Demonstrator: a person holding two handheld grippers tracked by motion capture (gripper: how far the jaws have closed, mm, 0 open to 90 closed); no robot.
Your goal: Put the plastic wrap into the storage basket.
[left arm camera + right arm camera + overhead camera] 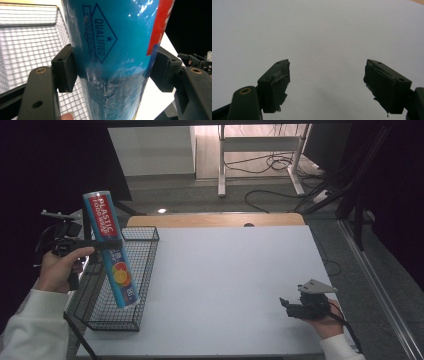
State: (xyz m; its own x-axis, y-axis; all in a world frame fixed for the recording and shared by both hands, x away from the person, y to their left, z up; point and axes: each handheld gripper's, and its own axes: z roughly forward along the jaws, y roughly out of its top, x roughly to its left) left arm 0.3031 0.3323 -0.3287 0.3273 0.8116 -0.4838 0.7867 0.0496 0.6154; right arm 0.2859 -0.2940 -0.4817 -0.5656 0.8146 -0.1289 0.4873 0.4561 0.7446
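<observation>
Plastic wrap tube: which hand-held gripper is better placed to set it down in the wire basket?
Left. The left hand-held gripper is already shut on the plastic wrap tube, tilted over the wire basket. The right hand-held gripper rests open across the table.

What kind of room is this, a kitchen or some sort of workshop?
Most likely a lab or test room, not a kitchen. A plain white table stands on a bare floor with loose cables trailing behind it, and the person works with handheld grippers, the left gripper clamping a plastic wrap roll over a wire basket.
</observation>
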